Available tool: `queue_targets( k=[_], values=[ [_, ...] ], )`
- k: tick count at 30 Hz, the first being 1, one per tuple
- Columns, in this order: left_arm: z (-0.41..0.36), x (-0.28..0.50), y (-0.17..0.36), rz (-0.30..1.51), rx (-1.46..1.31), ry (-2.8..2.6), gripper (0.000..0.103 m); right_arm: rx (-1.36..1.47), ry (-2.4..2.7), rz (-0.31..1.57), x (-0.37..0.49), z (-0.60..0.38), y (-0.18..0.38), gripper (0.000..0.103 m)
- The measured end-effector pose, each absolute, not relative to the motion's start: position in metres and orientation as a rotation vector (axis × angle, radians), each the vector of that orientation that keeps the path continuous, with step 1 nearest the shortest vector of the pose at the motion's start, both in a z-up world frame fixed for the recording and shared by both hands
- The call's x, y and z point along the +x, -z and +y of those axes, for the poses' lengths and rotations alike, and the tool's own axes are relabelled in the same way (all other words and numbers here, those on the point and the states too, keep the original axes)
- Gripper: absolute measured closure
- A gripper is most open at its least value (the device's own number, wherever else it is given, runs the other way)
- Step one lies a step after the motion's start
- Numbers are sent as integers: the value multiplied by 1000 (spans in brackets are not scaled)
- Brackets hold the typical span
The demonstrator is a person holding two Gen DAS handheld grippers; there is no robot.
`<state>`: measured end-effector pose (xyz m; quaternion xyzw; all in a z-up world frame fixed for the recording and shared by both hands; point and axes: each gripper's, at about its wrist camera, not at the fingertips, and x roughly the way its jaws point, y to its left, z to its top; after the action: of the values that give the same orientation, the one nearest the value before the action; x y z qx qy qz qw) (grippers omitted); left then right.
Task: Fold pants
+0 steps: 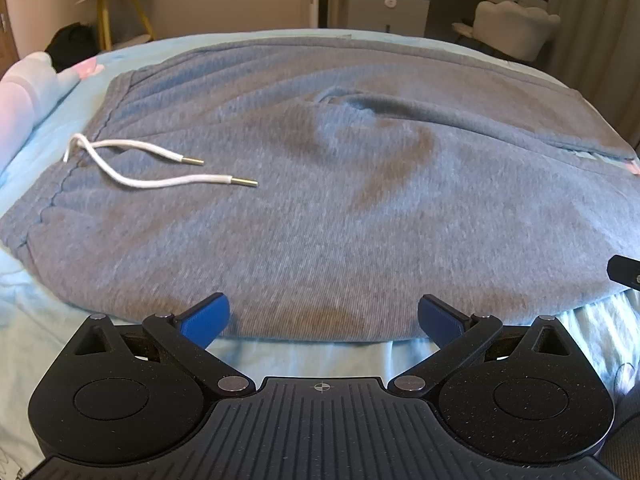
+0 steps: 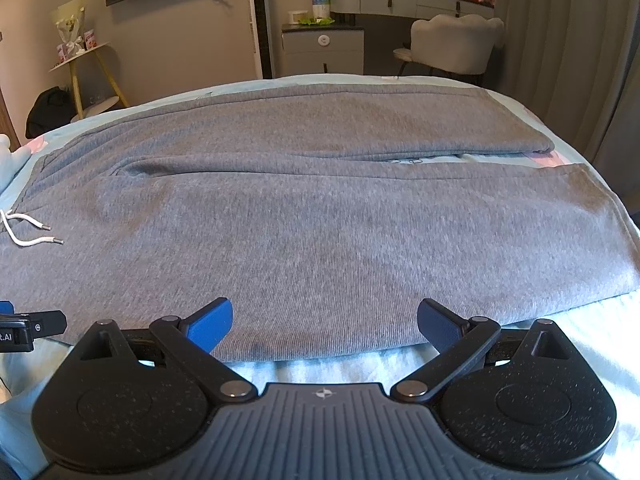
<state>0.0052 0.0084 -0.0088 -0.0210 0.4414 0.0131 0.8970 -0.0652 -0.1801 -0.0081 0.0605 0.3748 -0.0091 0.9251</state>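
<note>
Grey sweatpants [image 1: 320,200] lie spread flat on a light blue bed sheet [image 1: 48,312], waistband to the left, legs running to the right. A white drawstring [image 1: 132,160] with metal tips lies on the waist area; it also shows in the right wrist view [image 2: 28,234]. The two legs [image 2: 320,232] lie side by side with a narrow gap at the far right. My left gripper [image 1: 323,318] is open and empty at the near hem edge. My right gripper [image 2: 325,324] is open and empty at the near edge, further right along the leg.
A pink and white pillow [image 1: 24,96] lies at the left of the bed. Beyond the bed stand a yellow-legged side table [image 2: 86,64], a grey cabinet [image 2: 324,50], a white chair [image 2: 456,42] and a vanity desk. Curtains hang at the right.
</note>
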Motion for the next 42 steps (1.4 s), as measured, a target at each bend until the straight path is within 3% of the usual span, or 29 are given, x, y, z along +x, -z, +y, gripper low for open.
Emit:
queue_targets(
  k=[42],
  values=[
    [9,7,10,940,-47,-42,0,177,16,809,-58,-186,14,4]
  ],
)
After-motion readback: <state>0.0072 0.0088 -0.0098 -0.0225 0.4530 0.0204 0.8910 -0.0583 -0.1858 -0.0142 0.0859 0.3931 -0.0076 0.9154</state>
